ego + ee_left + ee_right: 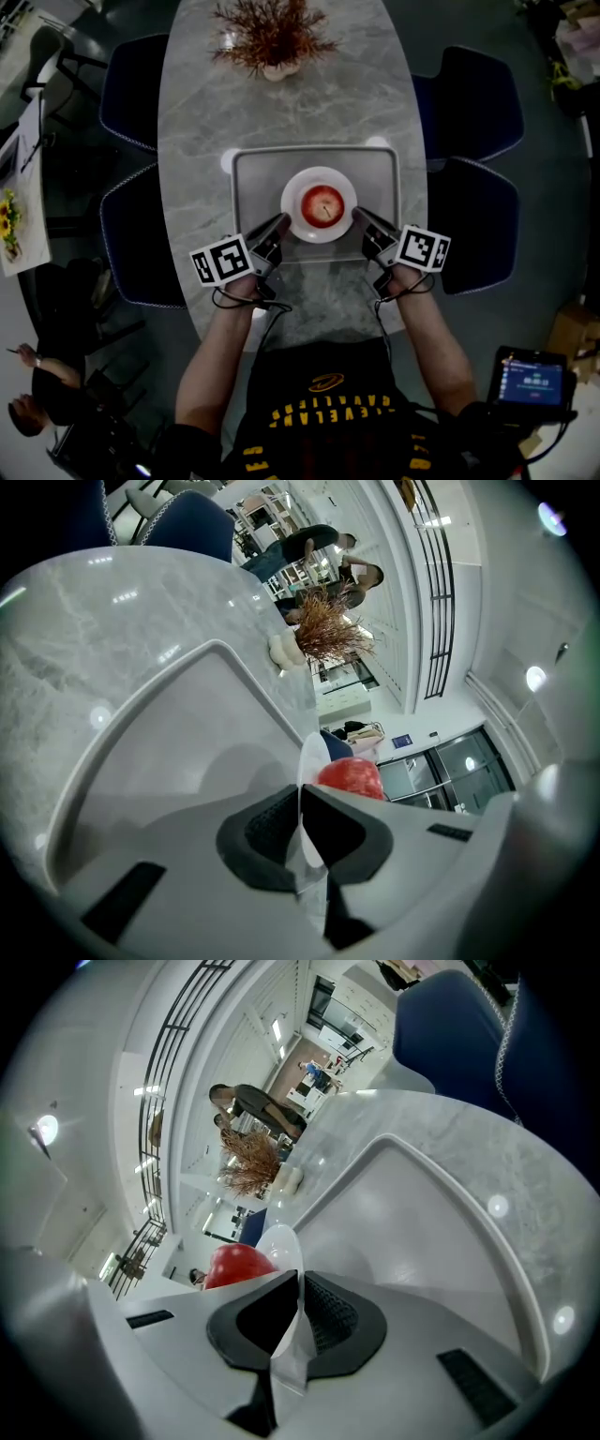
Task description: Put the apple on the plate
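Apple point(323, 205) sits at the middle of the plate point(296, 217), stem end up, red with a paler patch on top. The plate lies inside the grey tray point(258, 178), on the marble table point(281, 112).

The left gripper point(281, 223) reaches in from the person's left, and its own view shows the dark pads pinched together on the thin white rim, with the apple just past them. The right gripper point(359, 216) mirrors it on the opposite side, its jaws likewise clamped on the plate's edge.

From the head view the plate looks level, but whether it rests on the tray floor or hangs just above it cannot be told.

At the table's far end stands a dried plant point(272, 37) in a pale pot, well apart from the tray. Dark blue chairs point(473, 103) flank the table on both sides.
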A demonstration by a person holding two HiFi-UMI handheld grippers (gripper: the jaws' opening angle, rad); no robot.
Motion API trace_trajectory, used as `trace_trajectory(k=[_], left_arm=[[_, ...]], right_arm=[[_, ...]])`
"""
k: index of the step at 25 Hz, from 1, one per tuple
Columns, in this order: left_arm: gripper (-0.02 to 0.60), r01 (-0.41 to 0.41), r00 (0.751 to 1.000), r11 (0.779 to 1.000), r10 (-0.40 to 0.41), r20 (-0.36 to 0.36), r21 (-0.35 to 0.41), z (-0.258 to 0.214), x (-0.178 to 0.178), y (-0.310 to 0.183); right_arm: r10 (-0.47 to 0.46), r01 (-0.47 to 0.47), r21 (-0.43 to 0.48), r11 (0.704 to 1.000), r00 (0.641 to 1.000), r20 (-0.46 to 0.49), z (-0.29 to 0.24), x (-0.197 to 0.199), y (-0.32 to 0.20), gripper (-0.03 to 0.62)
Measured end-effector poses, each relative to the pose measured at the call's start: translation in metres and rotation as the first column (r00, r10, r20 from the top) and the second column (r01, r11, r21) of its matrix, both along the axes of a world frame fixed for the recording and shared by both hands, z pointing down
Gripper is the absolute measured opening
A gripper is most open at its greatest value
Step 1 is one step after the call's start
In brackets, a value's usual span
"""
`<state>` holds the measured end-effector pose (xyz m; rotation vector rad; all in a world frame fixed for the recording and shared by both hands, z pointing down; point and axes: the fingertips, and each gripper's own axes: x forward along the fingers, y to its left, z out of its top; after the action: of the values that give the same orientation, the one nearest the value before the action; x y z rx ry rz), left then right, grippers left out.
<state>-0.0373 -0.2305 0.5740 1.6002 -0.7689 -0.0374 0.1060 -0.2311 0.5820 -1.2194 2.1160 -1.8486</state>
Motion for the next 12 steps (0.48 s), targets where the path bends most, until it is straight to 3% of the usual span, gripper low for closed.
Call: trace_trajectory(k=[12], left_arm=[[0.015,-0.015,0.999,0.997,0.018,0.043,-0.071,0.041,-0.003,-0.003]], right_arm=[[-0.059,0.051,-0.076,0.996,0.992,-0.115,0.039,0.002,-0.003,0.031]])
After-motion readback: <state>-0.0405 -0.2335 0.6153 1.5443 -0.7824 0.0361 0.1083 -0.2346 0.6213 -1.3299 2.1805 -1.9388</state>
